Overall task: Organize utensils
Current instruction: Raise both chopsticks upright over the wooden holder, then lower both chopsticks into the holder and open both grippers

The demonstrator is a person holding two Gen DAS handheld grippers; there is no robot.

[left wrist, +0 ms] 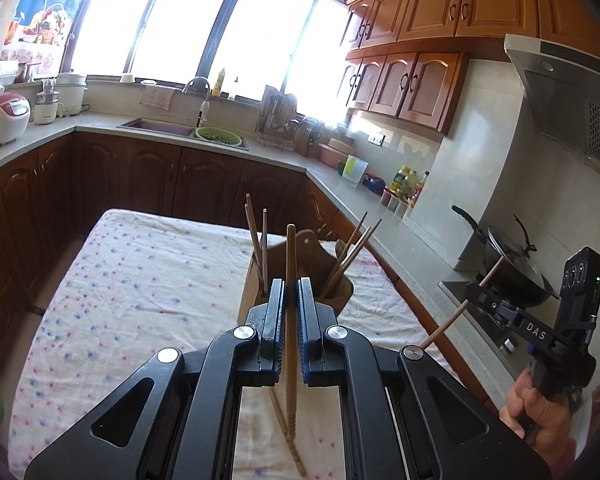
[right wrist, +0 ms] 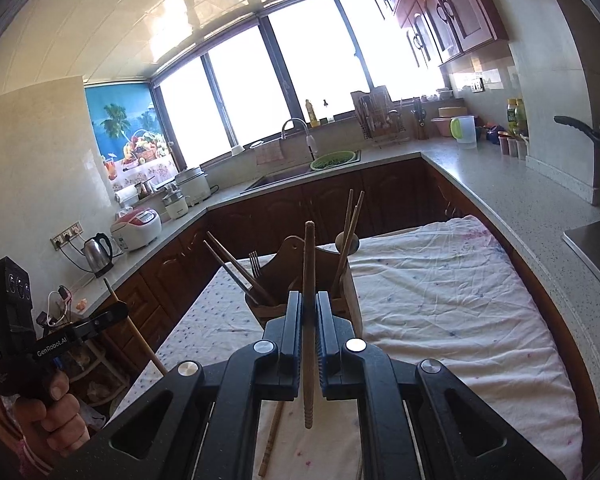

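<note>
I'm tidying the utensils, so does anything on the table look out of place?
Yes: one chopstick lies loose on the floral tablecloth instead of standing in the wooden holder with the others.

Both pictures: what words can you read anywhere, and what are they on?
"DAS": on the black arm of the right gripper, seen from the left wrist.
"GenRobot.AI": on the black arm of the left gripper, seen from the right wrist.
Bottle labels by the wall: too small to read.
Rice cooker panel: blurred, unreadable.
</note>
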